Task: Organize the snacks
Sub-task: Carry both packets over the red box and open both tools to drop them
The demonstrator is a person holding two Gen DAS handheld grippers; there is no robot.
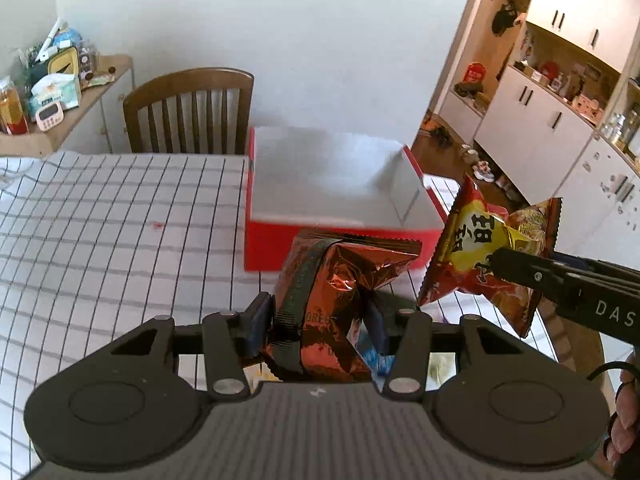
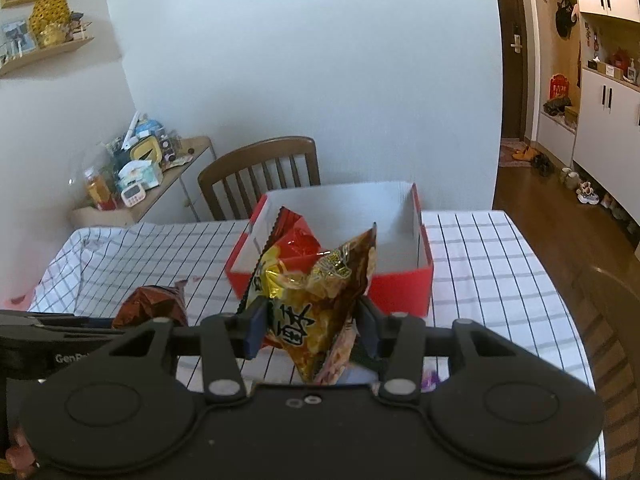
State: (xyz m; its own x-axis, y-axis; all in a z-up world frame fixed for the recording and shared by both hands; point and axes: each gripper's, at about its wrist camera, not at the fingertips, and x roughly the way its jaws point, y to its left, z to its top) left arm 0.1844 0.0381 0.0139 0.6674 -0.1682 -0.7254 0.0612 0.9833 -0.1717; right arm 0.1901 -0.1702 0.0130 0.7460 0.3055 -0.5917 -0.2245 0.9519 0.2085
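Left gripper (image 1: pixel 320 322) jaws clamp copper bag (image 1: pixel 332 300). Right gripper (image 2: pixel 310 330) jaws clamp yellow-red bag (image 2: pixel 316 292). Both bags above counter (image 1: pixel 120 220); red box (image 1: pixel 332 184) just beyond jaws.

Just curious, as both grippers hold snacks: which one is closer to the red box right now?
Hard to call. The left gripper, holding the brown packet, hangs before the red box's near wall. The right gripper, gripping the yellow-red packet, hangs similarly close, toward the near right corner.
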